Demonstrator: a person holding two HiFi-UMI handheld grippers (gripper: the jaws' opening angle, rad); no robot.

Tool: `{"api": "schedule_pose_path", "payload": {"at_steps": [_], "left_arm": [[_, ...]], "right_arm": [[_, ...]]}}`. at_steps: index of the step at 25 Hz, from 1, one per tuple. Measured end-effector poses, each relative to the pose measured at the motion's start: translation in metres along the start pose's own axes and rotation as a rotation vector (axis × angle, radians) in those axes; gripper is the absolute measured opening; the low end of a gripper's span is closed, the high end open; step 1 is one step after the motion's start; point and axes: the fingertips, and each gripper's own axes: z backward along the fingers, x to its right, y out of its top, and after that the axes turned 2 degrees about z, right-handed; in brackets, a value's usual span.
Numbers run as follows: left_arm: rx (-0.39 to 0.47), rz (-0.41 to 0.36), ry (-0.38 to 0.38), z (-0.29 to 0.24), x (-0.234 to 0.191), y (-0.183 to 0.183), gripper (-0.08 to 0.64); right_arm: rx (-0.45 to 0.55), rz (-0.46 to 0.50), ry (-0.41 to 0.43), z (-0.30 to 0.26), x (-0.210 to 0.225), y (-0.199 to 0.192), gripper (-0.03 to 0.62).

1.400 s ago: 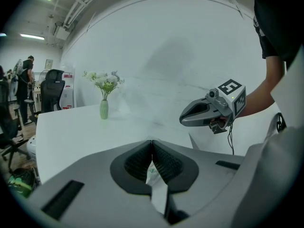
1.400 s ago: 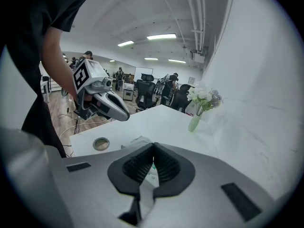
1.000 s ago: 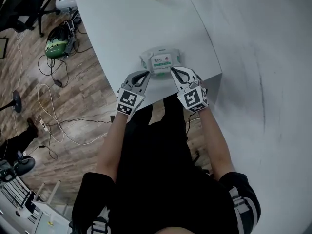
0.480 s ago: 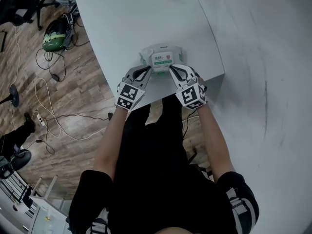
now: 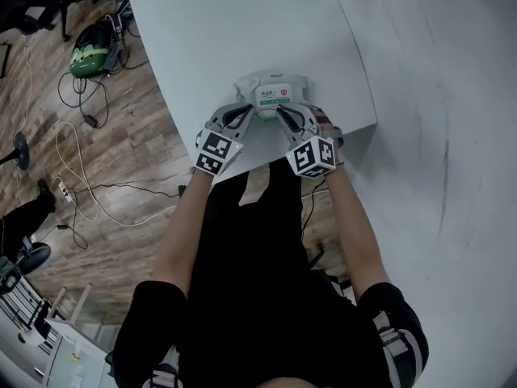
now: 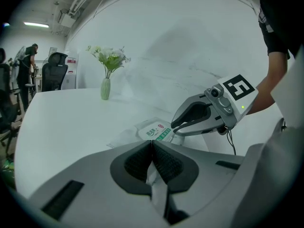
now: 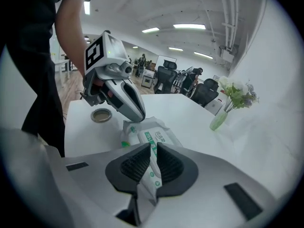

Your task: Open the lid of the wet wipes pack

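While both pairs of fingers are clenched, each is grasping wrapper. My left gripper has its fingers pressed together on a thin white fold of the pack. My right gripper has its fingers shut on a strip of the same pack's film, the part with green print.

From above, both grippers reach away from me, one at each end of the pack's near side, with the tips angled in toward each other. The pack's long axis runs left to right, roughly along the desk's near edge. Its printed lid faces up and looks flat, with the green band toward me. The pack lies on the desk, close to that near edge and between the two grippers.

By count there is one pack, two grippers, and one vase of pale flowers well beyond the pack. One small round disc shows on the desk past the left gripper in the right gripper view. The wooden floor off to my left carries loose cables.

Against a second ago, the two sets of tips stand a little closer together and further onto the pack. The right marker cube has tipped inward. The pack keeps its place by the edge.
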Motion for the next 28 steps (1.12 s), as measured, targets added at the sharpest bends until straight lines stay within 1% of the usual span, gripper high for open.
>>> {"api": "schedule_pose_path", "payload": {"at_steps": [3, 7, 11, 13, 18, 23, 25, 28], "left_arm": [[-0.003, 0.012, 0.004, -0.002, -0.003, -0.005, 0.023], [-0.009, 0.019, 0.0, -0.005, -0.002, -0.006, 0.023], [-0.009, 0.034, -0.003, -0.007, -0.004, -0.007, 0.023], [-0.01, 0.038, -0.003, -0.008, -0.004, -0.011, 0.023], [-0.014, 0.036, -0.001, -0.011, -0.005, -0.014, 0.023], [-0.011, 0.038, 0.0, -0.013, -0.007, -0.015, 0.023], [0.0, 0.046, 0.001, -0.011, -0.007, -0.014, 0.023], [0.016, 0.056, 0.003, -0.01, -0.007, -0.015, 0.023]], "right_arm": [[-0.029, 0.071, 0.019, -0.007, -0.006, -0.004, 0.074], [-0.05, 0.121, 0.024, -0.01, -0.009, -0.005, 0.08], [-0.091, 0.249, 0.023, -0.013, -0.011, -0.009, 0.08], [-0.1, 0.292, 0.027, -0.016, -0.014, -0.011, 0.08], [-0.101, 0.337, 0.019, -0.018, -0.013, -0.011, 0.095], [-0.099, 0.353, 0.019, -0.02, -0.012, -0.009, 0.103], [-0.103, 0.362, 0.02, -0.019, -0.012, -0.007, 0.102], [-0.109, 0.374, 0.024, -0.02, -0.015, -0.007, 0.083]]}}
